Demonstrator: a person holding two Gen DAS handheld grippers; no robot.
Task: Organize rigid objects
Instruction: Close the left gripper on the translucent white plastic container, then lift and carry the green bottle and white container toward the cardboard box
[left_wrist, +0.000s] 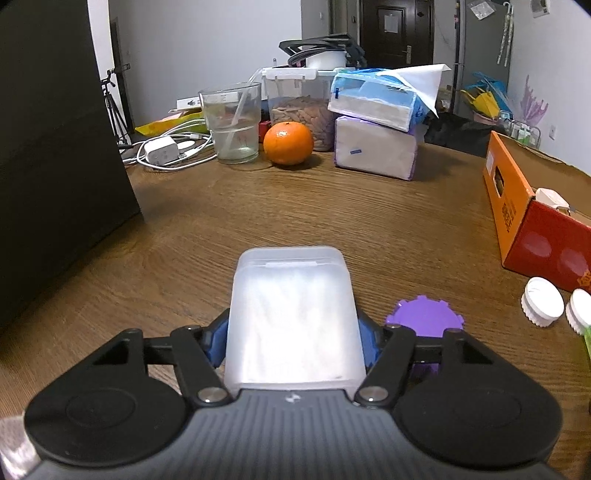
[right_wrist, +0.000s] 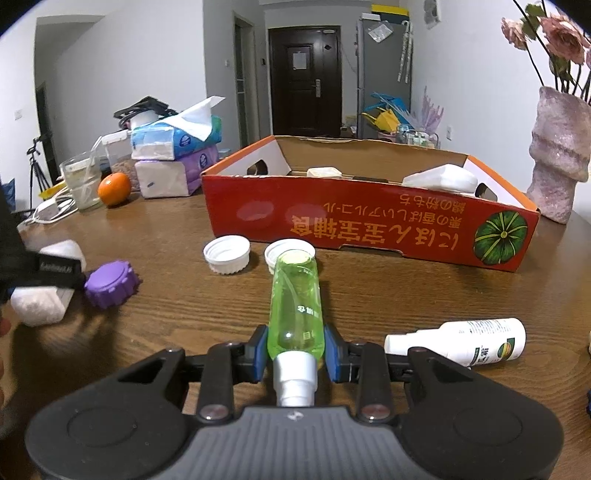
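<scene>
My left gripper (left_wrist: 293, 343) is shut on a frosted white plastic box (left_wrist: 293, 314), held just above the wooden table; the box also shows at the left of the right wrist view (right_wrist: 37, 306). My right gripper (right_wrist: 295, 350) is shut on a green spray bottle (right_wrist: 295, 302) that points forward. A purple cap (left_wrist: 424, 317) lies right of the left gripper and shows in the right wrist view (right_wrist: 110, 284). Two white caps (right_wrist: 227, 254) (right_wrist: 280, 251) lie before the red-orange cardboard box (right_wrist: 369, 229), which holds white items. A white bottle (right_wrist: 476, 341) lies to the right.
At the back stand a glass (left_wrist: 232, 125), an orange (left_wrist: 288, 142), tissue packs (left_wrist: 376, 147), a container of nuts (left_wrist: 295, 107) and a charger with cables (left_wrist: 162, 151). A black block (left_wrist: 55, 166) stands at left. A pink vase (right_wrist: 557, 158) stands at right.
</scene>
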